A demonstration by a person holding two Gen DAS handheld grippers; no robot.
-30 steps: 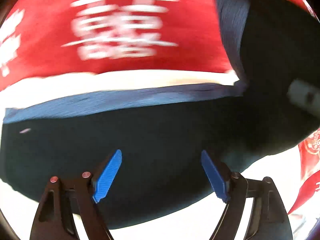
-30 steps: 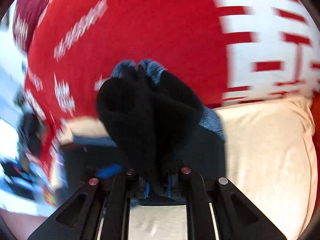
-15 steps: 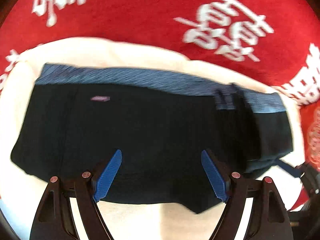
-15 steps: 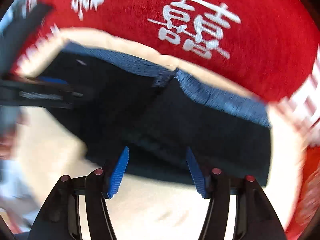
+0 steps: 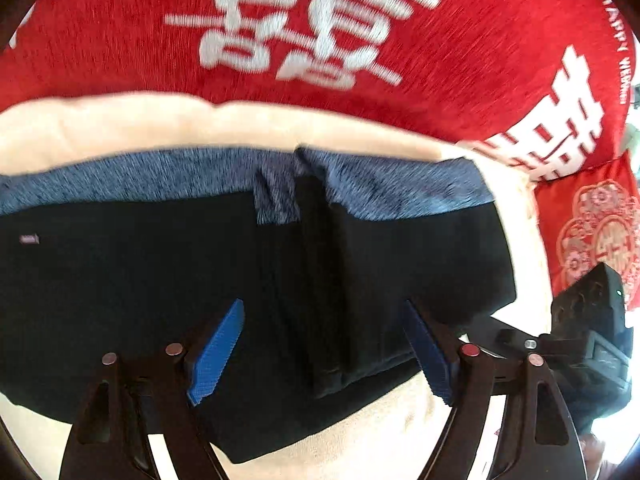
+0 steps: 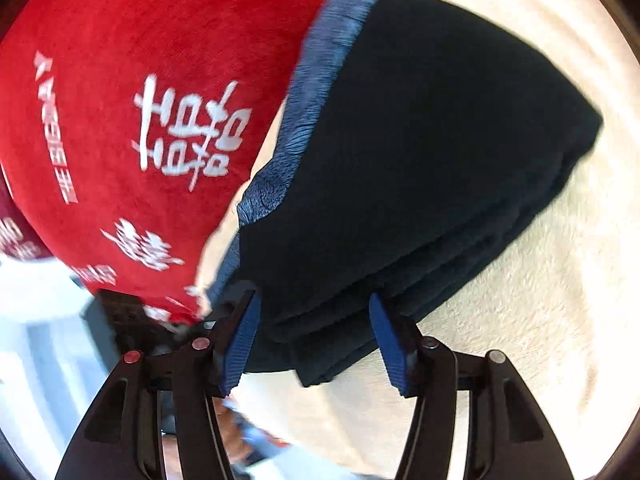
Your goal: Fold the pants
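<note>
While both claws hang released, left claw (image 5: 320, 354) over the near edge of the pants (image 5: 140, 300) and right claw (image 6: 314, 342) astride the bundle's stacked right end, nothing pinned. Folded dark pants lying on the cream blanket (image 6: 520, 280), blue waistband (image 5: 400, 188) far, toward the red cushion (image 5: 120, 40). Likely to catch only the top layer on closing, or snag and drag the soft stack, springing the fold open.

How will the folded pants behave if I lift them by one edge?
The pants are probably floppy: soft knit, stacked in loose layers, so lifting one edge would likely unfold them. They look light. The plush cream blanket underneath may drag on them if pushed.
</note>
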